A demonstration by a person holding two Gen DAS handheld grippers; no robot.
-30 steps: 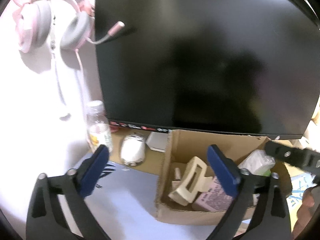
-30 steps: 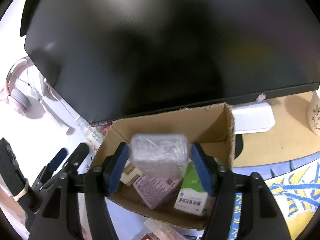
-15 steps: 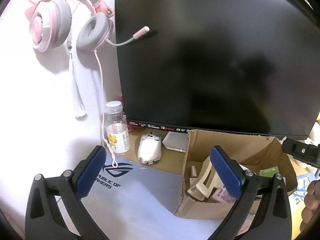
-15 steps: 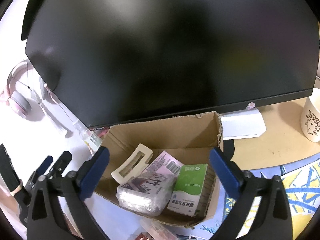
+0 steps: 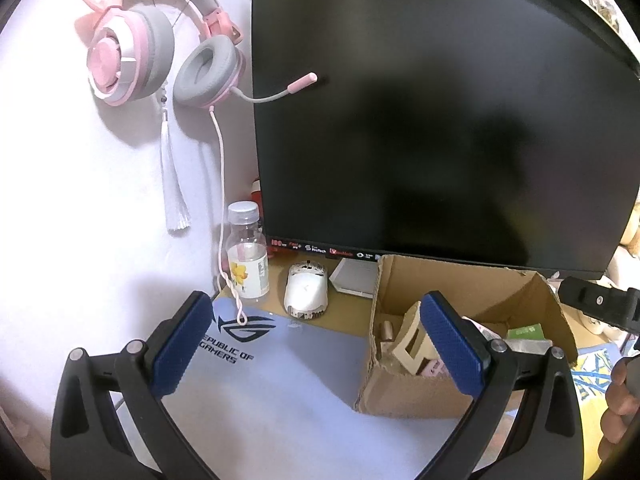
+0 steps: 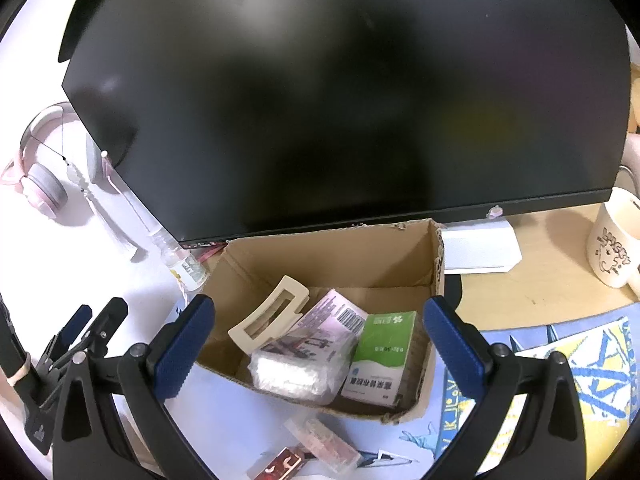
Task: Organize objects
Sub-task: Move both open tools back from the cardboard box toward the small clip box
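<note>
The right gripper now stands wide open and empty, the clear wrapped pack (released) lying between its jaws in the cardboard box, while the left gripper is open too.

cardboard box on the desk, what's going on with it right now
A person is tidying desk clutter into the cardboard box in front of the monitor. The right tool hangs open over the box, holding nothing; a clear wrapped packet lies inside with a cream hair claw and a green carton. The left tool is open and empty too. Small items are still outside the box.
</note>
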